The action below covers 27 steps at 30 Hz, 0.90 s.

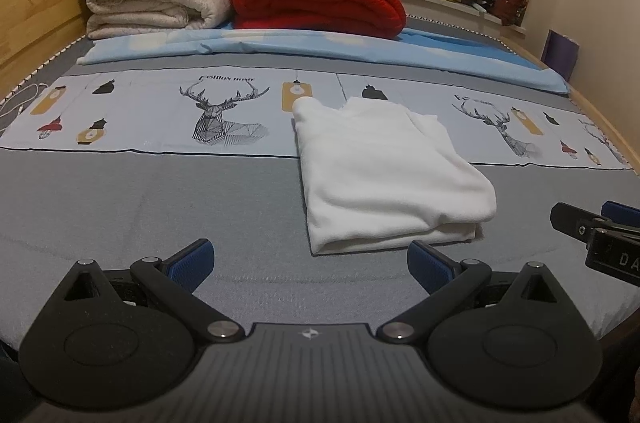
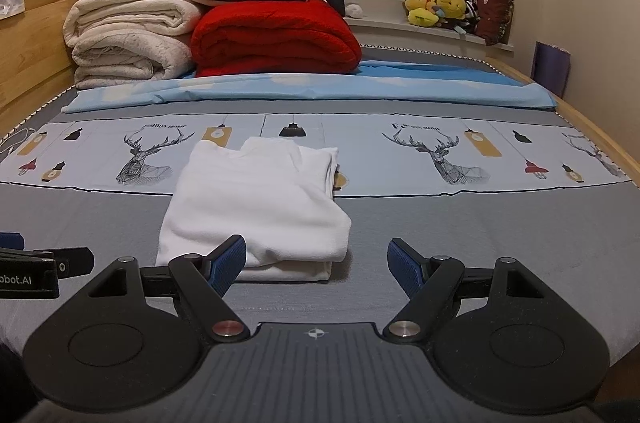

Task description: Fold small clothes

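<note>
Shirt [image 2: 256, 207] lying folded just ahead of both grippers, left [image 1: 310, 265] and right [image 2: 316, 265], each gaping wide, gripping nothing. Advise squaring edges gently.

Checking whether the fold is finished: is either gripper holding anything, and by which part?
Nothing is held. The left gripper and right gripper are both open, just short of the folded white garment.

white garment [image 2: 256, 207], red blanket [image 2: 276, 37], grey deer-print sheet [image 2: 440, 215], blue fingers [image 2: 406, 269]
</note>
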Tool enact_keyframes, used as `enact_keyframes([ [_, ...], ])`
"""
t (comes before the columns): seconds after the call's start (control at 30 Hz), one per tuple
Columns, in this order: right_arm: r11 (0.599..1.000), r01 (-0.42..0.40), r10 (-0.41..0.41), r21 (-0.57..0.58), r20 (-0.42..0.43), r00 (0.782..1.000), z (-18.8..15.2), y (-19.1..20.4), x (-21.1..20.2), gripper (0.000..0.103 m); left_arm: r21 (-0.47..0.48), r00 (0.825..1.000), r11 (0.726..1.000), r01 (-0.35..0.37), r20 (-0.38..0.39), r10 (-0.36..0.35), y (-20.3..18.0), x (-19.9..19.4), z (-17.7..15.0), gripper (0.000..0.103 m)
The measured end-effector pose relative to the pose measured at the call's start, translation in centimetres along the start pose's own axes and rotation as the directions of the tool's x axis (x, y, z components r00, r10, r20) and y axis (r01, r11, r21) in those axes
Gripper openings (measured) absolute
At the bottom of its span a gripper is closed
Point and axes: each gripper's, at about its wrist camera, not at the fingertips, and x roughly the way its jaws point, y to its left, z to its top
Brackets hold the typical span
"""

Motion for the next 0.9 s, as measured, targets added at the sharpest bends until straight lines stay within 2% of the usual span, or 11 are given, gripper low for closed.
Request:
enact_keyframes([
  [0.9,1.0,-0.001,0.001,-0.003,-0.002,1.0,-0.06,0.09,0.03,0.079,0.034,1.0,0.999,0.026,0.008,-0.026,-0.37,0.21,-0.05,0.103],
])
